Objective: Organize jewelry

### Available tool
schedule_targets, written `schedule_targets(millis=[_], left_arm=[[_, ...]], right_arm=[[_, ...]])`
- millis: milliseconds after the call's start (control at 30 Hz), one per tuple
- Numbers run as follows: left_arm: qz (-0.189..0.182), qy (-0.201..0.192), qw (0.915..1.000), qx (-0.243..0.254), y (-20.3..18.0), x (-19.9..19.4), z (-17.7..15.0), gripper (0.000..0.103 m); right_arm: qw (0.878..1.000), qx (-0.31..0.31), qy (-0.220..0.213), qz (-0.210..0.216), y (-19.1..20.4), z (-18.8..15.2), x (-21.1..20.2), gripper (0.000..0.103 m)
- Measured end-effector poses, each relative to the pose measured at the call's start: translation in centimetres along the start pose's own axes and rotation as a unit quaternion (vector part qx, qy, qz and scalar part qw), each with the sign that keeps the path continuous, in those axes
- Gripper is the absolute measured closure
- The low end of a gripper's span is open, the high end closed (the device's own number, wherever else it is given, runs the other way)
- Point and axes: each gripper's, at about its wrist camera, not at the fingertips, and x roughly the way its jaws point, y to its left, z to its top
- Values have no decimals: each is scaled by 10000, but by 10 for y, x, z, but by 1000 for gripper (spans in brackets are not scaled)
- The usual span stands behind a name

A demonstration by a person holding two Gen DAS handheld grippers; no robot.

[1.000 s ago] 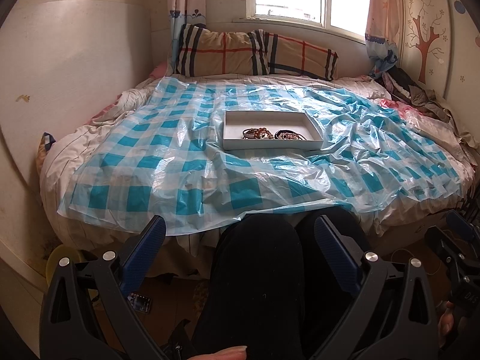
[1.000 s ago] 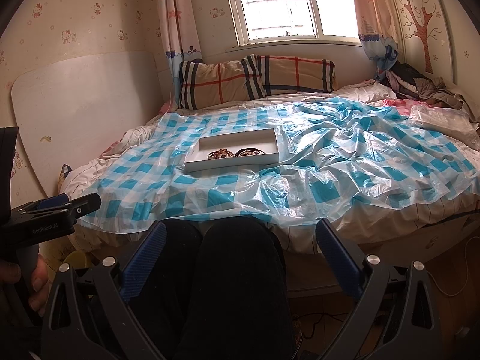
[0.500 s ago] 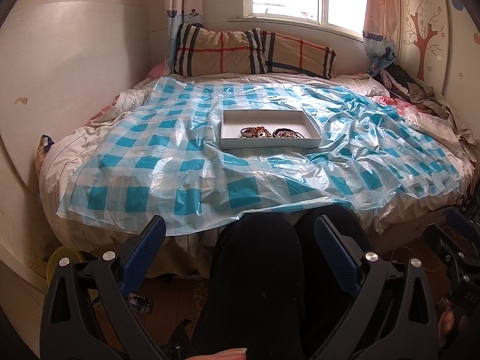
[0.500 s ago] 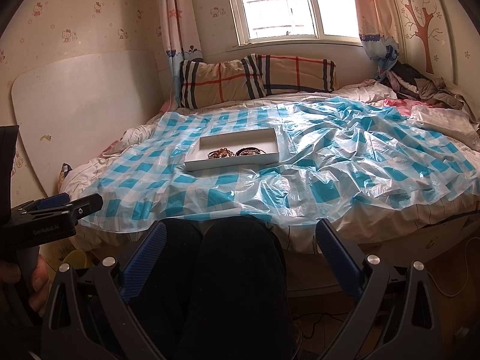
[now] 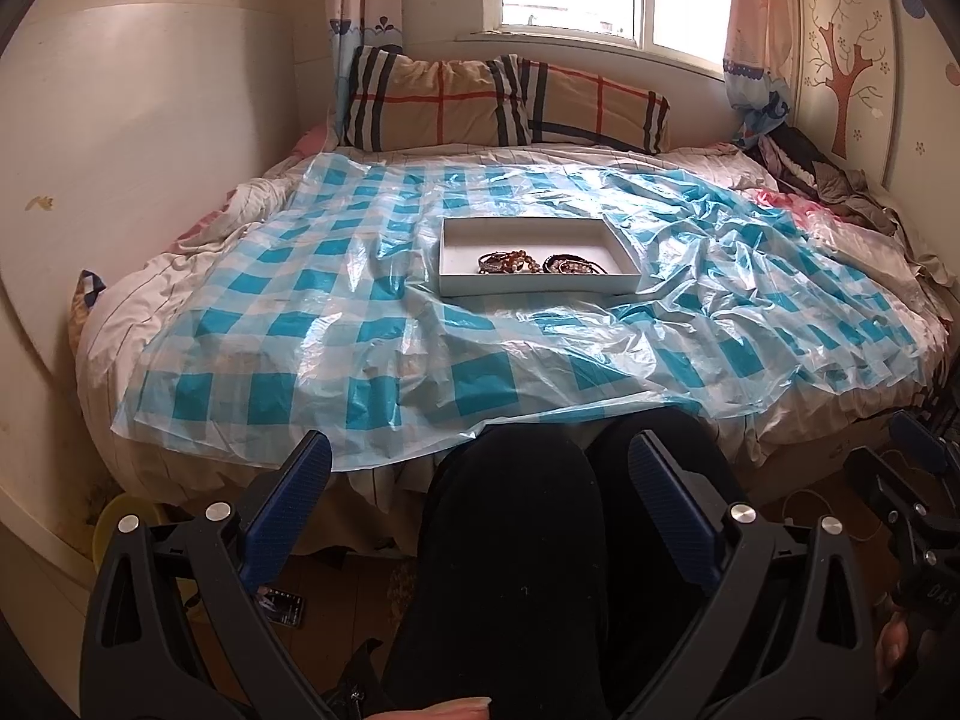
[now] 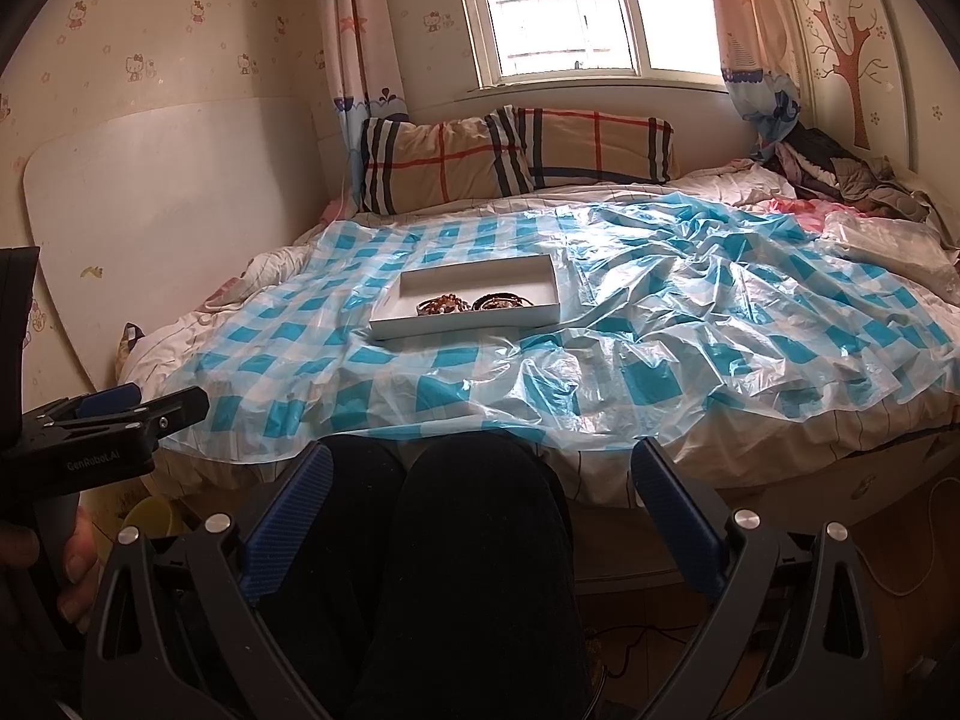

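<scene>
Barely any shift since a second ago: left wrist view has tipped down a touch, so the shallow white rectangular cardboard tray [image 5: 538, 285] sits slightly higher in frame; right view is unchanged.

Left gripper [image 5: 480, 492] hangs over the person's black-trousered knees [image 5: 522, 546], fingers spread wide, nothing between them. Right gripper [image 6: 480, 492] likewise: released, empty, low over the knees.

Tray lies straight ahead, well apart from both, on the crinkled blue-and-white checked plastic sheet [image 5: 312, 360] over the bed. Its long axis runs left-right across the view. Inside, against the near wall: a brown beaded bracelet cluster [image 5: 507, 263] and, just to its right, a dark bracelet cluster [image 5: 570, 265], close or touching, can't tell.

Tray is roughly centred for the left gripper, left of centre for the right, so left looks a bit better lined up.

Jewelry already in the tray fits either a sorted result or a pile still to sort.
</scene>
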Motion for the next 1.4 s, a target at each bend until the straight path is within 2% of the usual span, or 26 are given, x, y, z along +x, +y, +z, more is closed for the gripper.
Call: schedule_targets(millis=[1067,1267,1400], left_arm=[[36,87,9999,83,-8,2,-5,8],[-310,190,9993,-64,10,20,3,8],[-56,108,9998,142,12,26,10,8]], right_arm=[[10000,-9,56,-8,2,-5,-1,7],[9999,3,46,-93,-9,-3,11,7],[9999,35,69,-105,-15,3,26,7]])
